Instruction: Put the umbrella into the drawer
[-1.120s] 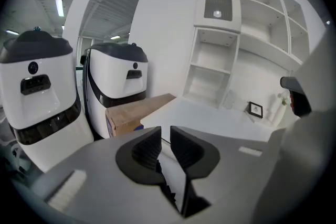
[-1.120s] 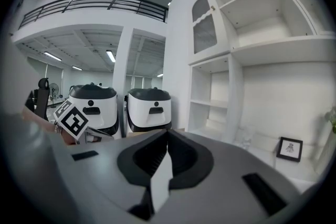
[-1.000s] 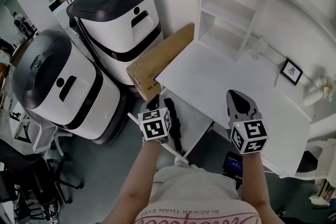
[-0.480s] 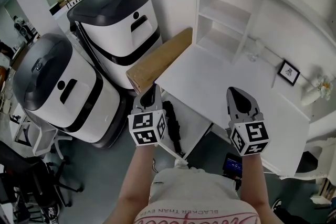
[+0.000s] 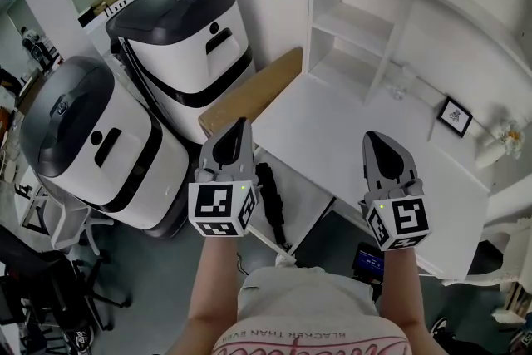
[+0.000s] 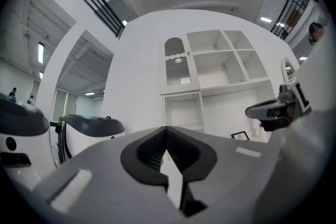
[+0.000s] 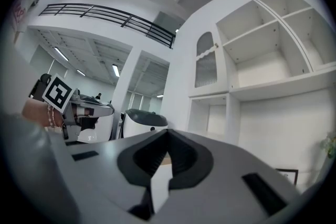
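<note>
A black folded umbrella lies in the open white drawer under the desk. My left gripper hovers above the drawer's left end, level, jaws shut with nothing in them; the left gripper view shows its tips meeting in front of the shelf unit. Over the desk's front edge, clear of the umbrella, my right gripper is held level, shut and empty. Each gripper shows at the side of the other's view.
Two large white-and-black machines stand at the left, with a cardboard box leaning against the white desk. A shelf unit stands at the desk's back; a framed picture and flowers are at its right.
Both grippers have risen, the left one much more, coming up from beside the drawer and turning level. The umbrella has stayed in the drawer.
</note>
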